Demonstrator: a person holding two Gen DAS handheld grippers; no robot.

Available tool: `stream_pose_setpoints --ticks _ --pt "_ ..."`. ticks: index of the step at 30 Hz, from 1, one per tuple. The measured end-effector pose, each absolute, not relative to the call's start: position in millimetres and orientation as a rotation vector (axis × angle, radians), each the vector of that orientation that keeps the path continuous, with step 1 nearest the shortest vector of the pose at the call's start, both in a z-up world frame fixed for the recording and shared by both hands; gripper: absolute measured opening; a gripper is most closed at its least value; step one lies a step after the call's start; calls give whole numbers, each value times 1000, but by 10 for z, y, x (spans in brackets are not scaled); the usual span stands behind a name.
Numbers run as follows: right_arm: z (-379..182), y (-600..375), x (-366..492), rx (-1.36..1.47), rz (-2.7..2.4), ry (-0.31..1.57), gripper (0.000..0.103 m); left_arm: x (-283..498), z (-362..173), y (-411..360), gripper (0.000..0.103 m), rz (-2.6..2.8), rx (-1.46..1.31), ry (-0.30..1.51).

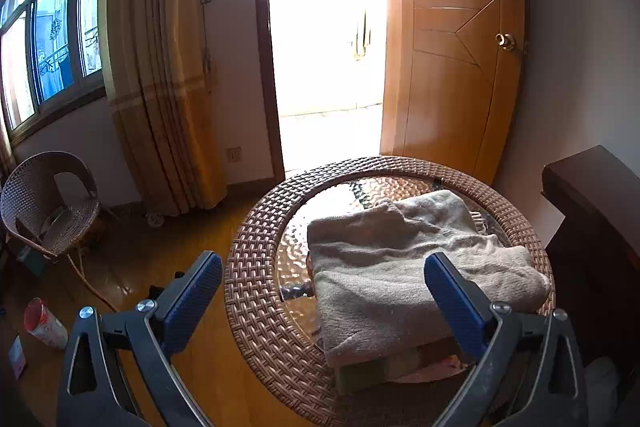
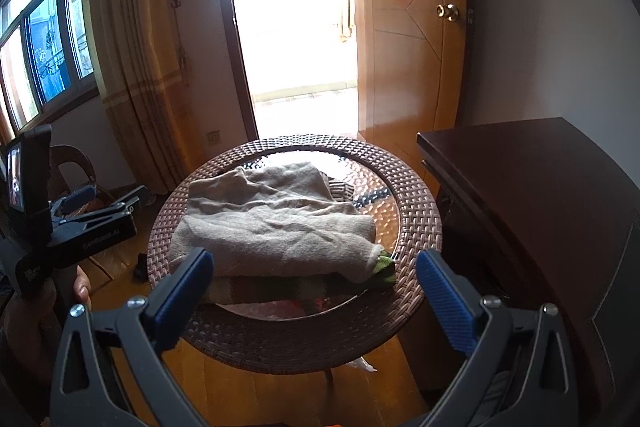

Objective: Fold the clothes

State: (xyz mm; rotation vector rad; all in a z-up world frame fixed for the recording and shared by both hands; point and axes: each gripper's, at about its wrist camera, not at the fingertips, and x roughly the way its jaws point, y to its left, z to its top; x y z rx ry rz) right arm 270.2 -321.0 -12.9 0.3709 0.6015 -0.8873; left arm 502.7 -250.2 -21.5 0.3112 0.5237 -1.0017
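A folded beige knit garment [image 1: 404,267] lies on a round wicker table [image 1: 256,287] with a hammered glass top. It also shows in the right wrist view [image 2: 276,223], resting on a striped green folded garment [image 2: 384,269]. My left gripper [image 1: 324,267] is open and empty, held above the table's near left edge; it also appears at the left of the right wrist view [image 2: 108,199]. My right gripper [image 2: 314,263] is open and empty, above the table's near rim [image 2: 280,339].
A dark wooden cabinet [image 2: 540,211] stands close to the table's right. A wicker chair [image 1: 48,211] and a curtain [image 1: 160,87] are to the left. A wooden door [image 1: 452,47] stands open behind. A cup [image 1: 44,323] lies on the floor.
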Motion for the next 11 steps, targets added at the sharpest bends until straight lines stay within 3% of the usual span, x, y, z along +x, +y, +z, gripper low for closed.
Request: stream_pose_setpoints --ticks 11 --pt "-176 -3218 2713 389 -881 620 103 5054 -215 -2493 102 -1011 298 520"
